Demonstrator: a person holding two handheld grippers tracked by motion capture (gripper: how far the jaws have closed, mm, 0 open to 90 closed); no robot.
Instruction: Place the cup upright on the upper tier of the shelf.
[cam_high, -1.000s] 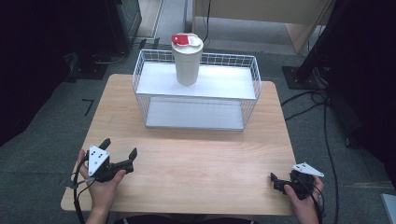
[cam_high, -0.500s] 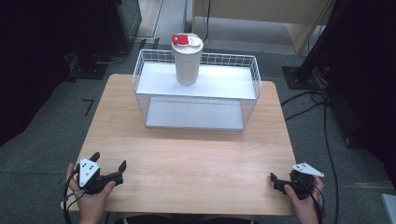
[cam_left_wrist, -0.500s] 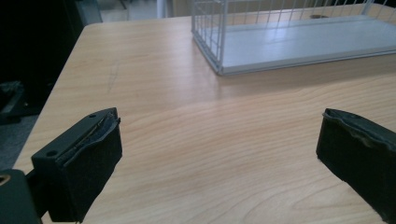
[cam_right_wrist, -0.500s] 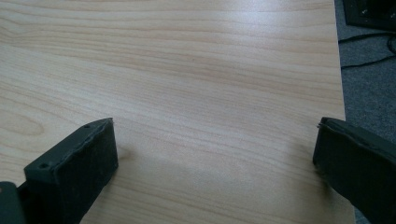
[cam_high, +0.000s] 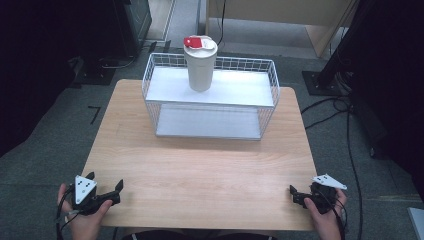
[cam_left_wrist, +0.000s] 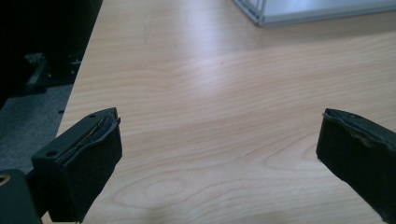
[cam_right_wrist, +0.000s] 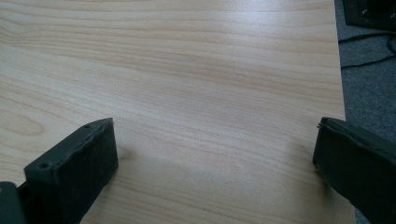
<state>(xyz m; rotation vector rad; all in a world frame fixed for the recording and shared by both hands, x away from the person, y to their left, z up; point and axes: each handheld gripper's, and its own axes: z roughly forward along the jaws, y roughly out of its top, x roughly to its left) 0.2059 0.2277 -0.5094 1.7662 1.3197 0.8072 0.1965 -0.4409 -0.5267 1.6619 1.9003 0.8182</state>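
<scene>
A white cup with a red-and-white lid (cam_high: 200, 62) stands upright on the upper shelf of a white wire rack (cam_high: 210, 97) at the far side of the wooden table (cam_high: 200, 170). At the near left corner a hand holds my left gripper (cam_high: 102, 182), open and empty over bare wood (cam_left_wrist: 215, 140). My right gripper (cam_high: 295, 195) rests at the near right corner, also open with nothing between its jaws (cam_right_wrist: 215, 154). Both are far from the rack.
The rack's lower shelf (cam_high: 207, 122) is bare. Grey carpet surrounds the table, with cables (cam_high: 345, 130) on the floor to the right and dark equipment at the back left. The rack's corner (cam_left_wrist: 261, 14) appears in the left gripper view.
My left gripper has drawn back toward the near left table corner, closer to the edge. The right gripper has stayed put. The cup and rack are unmoved.
</scene>
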